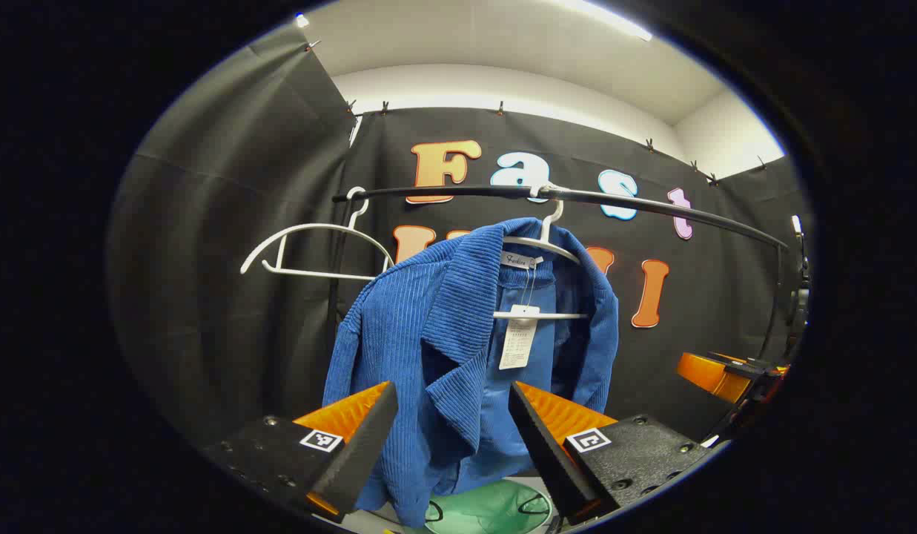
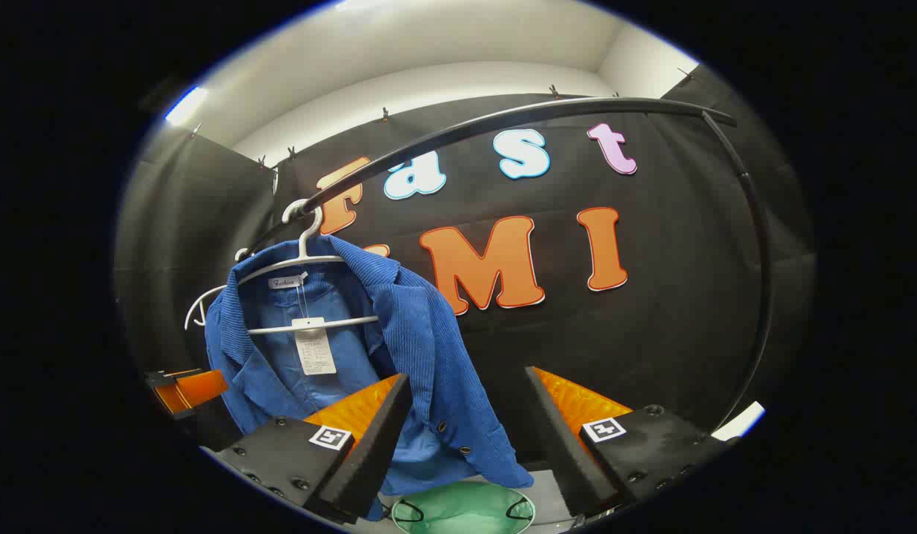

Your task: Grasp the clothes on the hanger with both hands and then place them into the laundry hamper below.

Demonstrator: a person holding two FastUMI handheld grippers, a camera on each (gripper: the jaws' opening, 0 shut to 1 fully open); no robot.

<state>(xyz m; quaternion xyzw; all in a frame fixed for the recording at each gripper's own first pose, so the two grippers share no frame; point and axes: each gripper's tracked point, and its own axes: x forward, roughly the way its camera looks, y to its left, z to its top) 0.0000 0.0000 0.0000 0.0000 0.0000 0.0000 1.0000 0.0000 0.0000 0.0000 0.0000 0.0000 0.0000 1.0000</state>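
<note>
Blue corduroy jacket (image 1: pixel 458 348) hung on a white hanger (image 1: pixel 547 241) from a black rail (image 1: pixel 577 196), green hamper (image 1: pixel 488 512) below partly cut off, left gripper (image 1: pixel 452 437) and right gripper (image 2: pixel 465 437) jaws released, apart from the cloth.

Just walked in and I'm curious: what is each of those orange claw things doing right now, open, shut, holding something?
Left gripper: open, holding nothing, facing the blue jacket.
Right gripper: open, holding nothing.

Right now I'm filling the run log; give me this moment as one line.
stage: approach | blue jacket: on white hanger, ungrasped | left claw: open | right claw: open | green hamper: below
</note>
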